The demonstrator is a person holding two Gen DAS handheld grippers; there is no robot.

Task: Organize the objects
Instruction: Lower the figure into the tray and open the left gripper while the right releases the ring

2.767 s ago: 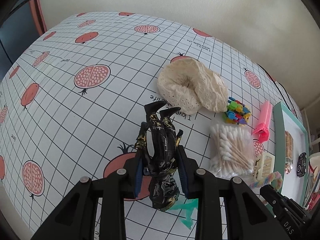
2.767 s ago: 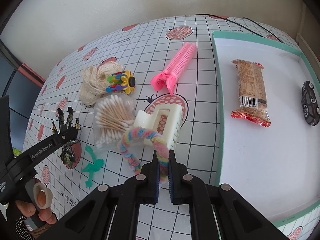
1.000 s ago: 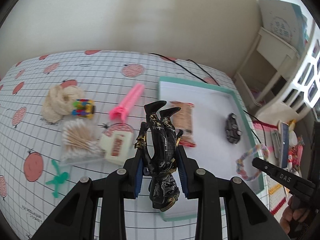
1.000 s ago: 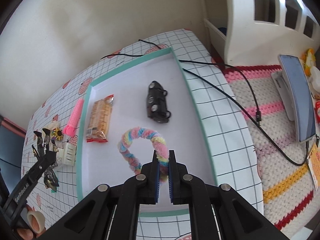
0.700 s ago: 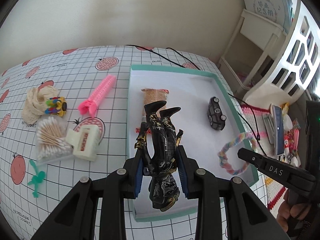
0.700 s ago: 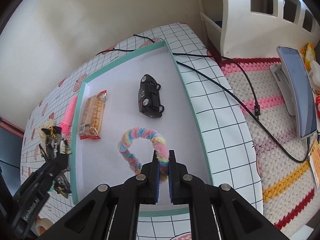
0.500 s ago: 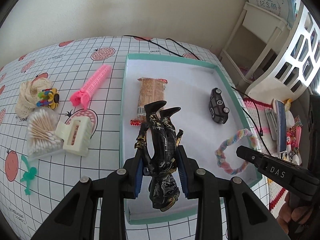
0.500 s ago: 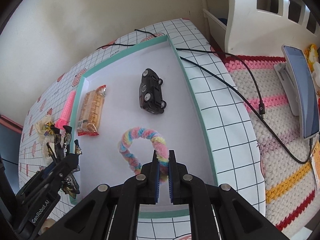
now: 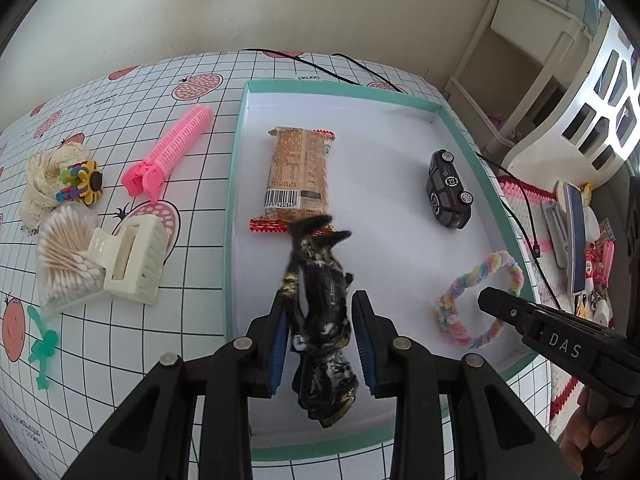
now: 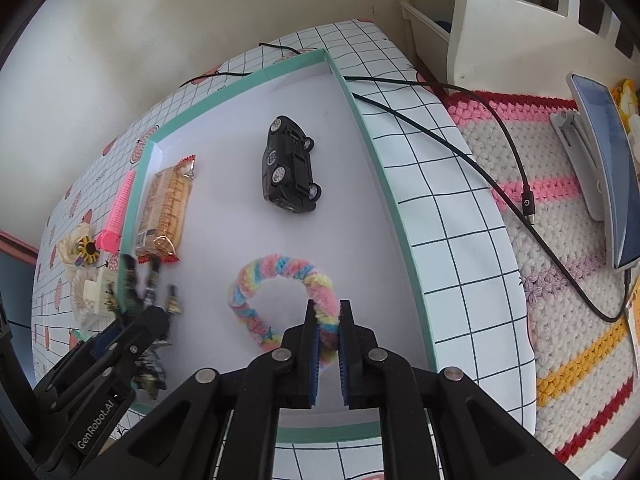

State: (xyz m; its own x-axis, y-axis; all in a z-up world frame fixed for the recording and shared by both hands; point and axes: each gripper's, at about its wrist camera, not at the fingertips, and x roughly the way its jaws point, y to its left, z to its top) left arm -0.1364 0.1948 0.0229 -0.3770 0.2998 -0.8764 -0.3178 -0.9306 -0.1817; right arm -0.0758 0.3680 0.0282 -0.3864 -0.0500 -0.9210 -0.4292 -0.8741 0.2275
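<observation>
Clamping a black-and-gold figurine (image 9: 320, 312), the left gripper (image 9: 322, 340) hangs over the tray's (image 9: 234, 184) near-left corner, jaws part open around it. The right gripper (image 10: 325, 344), jaws nearly closed, pinches a pastel fuzzy ring (image 10: 280, 280) lying by the tray's near-right edge. Farther in lie a snack packet (image 9: 300, 172) and a black toy car (image 9: 448, 188).
</observation>
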